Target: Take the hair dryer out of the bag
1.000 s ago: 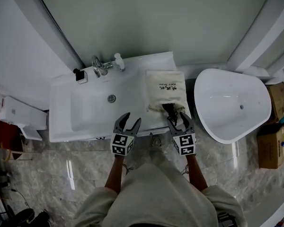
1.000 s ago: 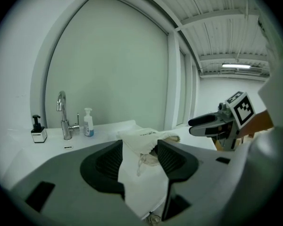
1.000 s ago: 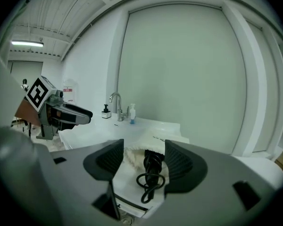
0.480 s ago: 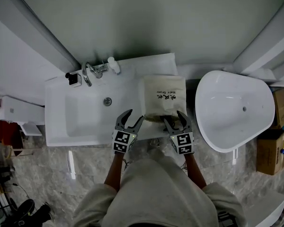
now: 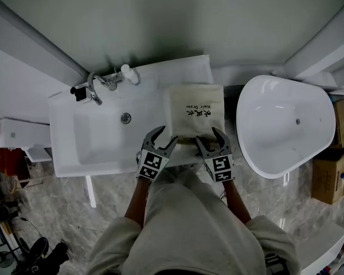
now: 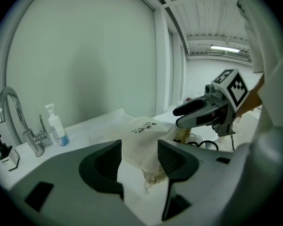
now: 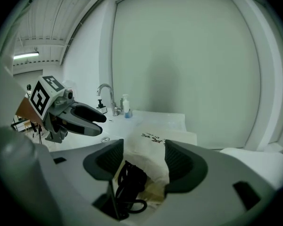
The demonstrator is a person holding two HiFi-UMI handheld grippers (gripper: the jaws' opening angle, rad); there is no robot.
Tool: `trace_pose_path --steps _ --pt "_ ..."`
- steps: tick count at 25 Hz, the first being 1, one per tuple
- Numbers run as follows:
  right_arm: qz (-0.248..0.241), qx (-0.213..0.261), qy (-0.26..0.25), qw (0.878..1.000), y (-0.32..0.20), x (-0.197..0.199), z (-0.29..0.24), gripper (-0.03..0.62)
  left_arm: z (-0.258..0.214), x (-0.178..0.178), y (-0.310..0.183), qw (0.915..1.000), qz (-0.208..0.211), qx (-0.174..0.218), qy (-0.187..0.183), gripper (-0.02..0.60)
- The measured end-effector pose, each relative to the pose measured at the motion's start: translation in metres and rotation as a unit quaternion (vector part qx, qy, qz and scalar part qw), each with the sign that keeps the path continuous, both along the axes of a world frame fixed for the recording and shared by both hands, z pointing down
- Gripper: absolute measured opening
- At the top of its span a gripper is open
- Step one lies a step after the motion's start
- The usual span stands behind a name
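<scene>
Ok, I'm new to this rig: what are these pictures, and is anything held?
A person at a washbasin counter holds a two-jaw gripper in each hand: left gripper, right gripper. The overhead picture comes from a camera on the person's head; the other two from cameras riding on each gripper, looking along its jaws. A cream bag lies on the counter, black cord at its open mouth, with a faucet and pump bottle by the basin. Both grippers are open; nothing is held.
</scene>
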State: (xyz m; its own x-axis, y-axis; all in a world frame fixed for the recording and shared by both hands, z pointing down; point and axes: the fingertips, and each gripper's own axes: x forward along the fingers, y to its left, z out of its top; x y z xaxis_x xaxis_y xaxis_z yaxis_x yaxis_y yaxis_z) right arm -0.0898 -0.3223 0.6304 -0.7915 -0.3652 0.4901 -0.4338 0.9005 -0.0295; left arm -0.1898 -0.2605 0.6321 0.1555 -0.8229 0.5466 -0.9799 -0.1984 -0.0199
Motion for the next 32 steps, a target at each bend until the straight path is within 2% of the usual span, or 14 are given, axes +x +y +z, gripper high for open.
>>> trace_pose_path --steps 4,7,11,18,28,32 --pt "0.013 -0.003 0.002 1.0 -0.001 0.001 0.004 0.258 0.012 0.01 -0.004 0.9982 0.051 -0.016 -0.027 0.219" --pt "0.027 -0.002 0.009 1.0 0.0 0.005 0.006 0.258 0.018 0.02 -0.008 0.9936 0.098 -0.022 -0.052 0.219" --pt "0.059 0.001 0.017 0.998 0.004 0.01 0.007 0.258 0.025 0.031 -0.016 0.9827 0.167 -0.026 -0.075 0.219" --pt "0.129 0.001 0.034 0.991 0.021 0.016 0.009 0.258 0.032 0.044 -0.021 0.9597 0.27 -0.024 -0.076 0.219" --pt "0.213 -0.007 0.061 0.975 0.052 0.03 0.017 0.258 0.043 0.062 -0.024 0.9304 0.358 -0.026 -0.072 0.219" --pt "0.22 -0.018 0.085 0.972 0.068 0.035 0.022 0.262 0.048 0.066 -0.031 0.9244 0.369 -0.029 -0.091 0.215"
